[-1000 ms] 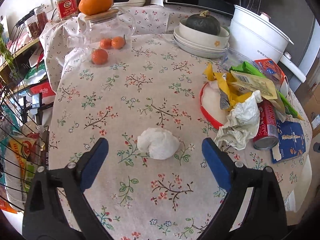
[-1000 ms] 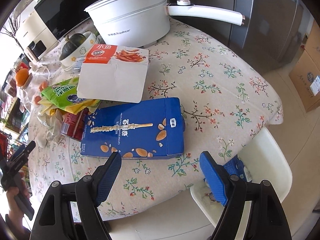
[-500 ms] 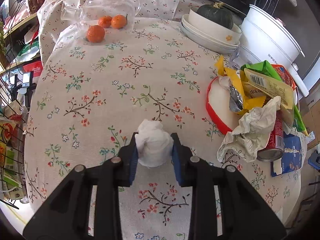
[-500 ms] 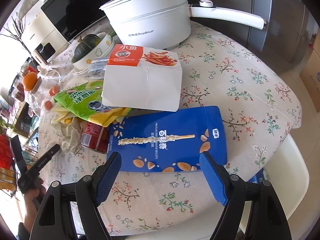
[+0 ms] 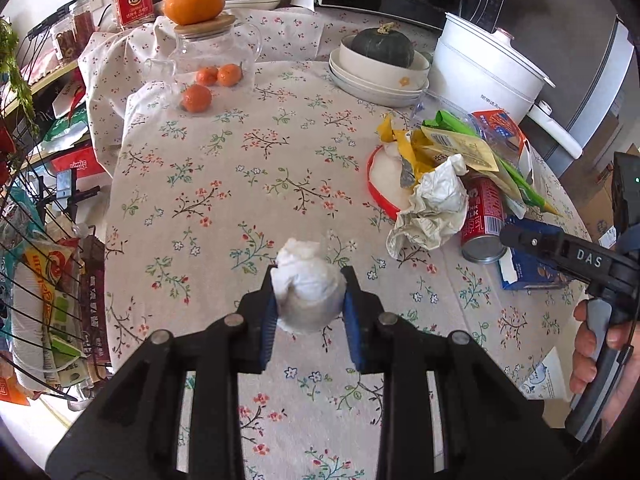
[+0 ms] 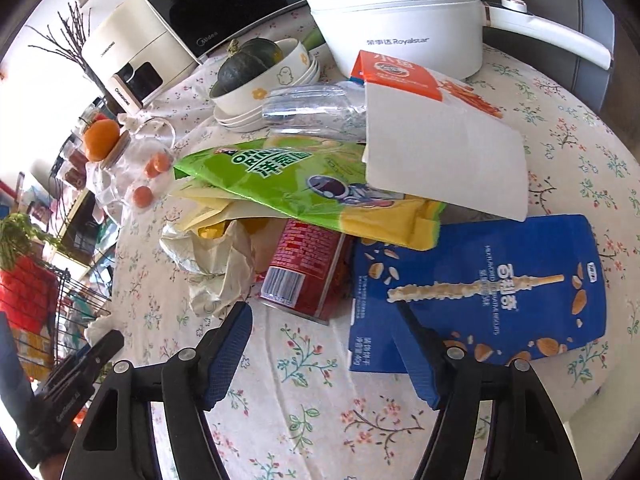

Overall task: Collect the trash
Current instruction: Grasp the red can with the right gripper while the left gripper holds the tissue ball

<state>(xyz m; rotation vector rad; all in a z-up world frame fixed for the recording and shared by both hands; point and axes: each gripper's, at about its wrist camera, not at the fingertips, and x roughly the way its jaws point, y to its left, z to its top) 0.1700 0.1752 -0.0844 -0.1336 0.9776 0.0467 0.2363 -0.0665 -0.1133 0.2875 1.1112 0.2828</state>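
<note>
- The left gripper (image 5: 308, 300) is clamped on a white tissue wad (image 5: 306, 286), its blue pads pressed against both sides of the wad.
- The wad sits between the pads above the floral tablecloth (image 5: 240, 184); whether it touches the cloth I cannot tell.
- The right gripper (image 6: 326, 344) has its fingers spread wide and holds nothing.
- It hovers low over the cloth, just in front of the trash pile, with the red can (image 6: 304, 272) between its fingers' line and the blue box (image 6: 480, 292) under its right finger.
- In the left view the pile lies to the right of the wad: crumpled paper (image 5: 432, 208) leaning on the can (image 5: 484, 216), yellow wrappers over a red-rimmed lid (image 5: 380, 184).
- From the right view, a green bag (image 6: 288, 184) lies across the can, and a white carton (image 6: 440, 152) rests on the bag and on the box's far edge.
- A crushed clear bottle (image 6: 316, 112) lies behind the bag, beside the stacked bowls holding a squash (image 6: 248, 64).
- A white pot (image 6: 400, 20) stands at the back, just beyond the carton.
- Far across the table, small oranges (image 5: 212, 84) sit by a glass teapot (image 5: 212, 48).
</note>
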